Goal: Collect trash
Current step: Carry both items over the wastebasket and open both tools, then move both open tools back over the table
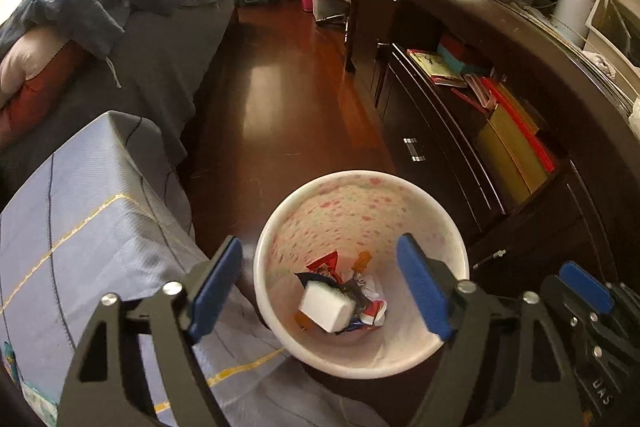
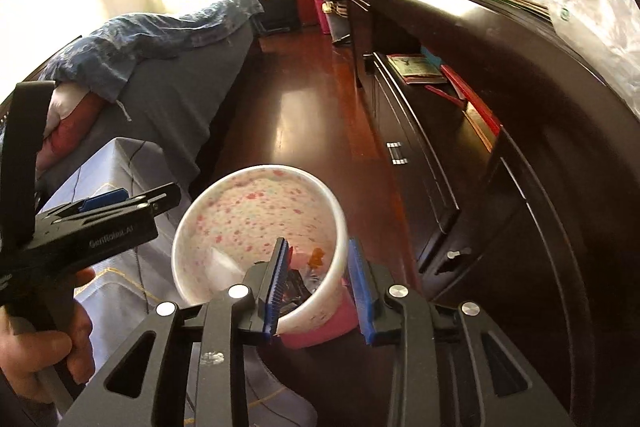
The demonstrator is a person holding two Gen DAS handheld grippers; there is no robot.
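Trash sits at the bottom of the speckled bin: a white block, red wrapper and crumpled scraps. Over the bin's mouth the left gripper hangs with jaws spread wide, holding nothing. At the bin's near rim the right gripper straddles the wall, blue pads either side, apparently gripping it. Beside the bin, a blue-covered bed.
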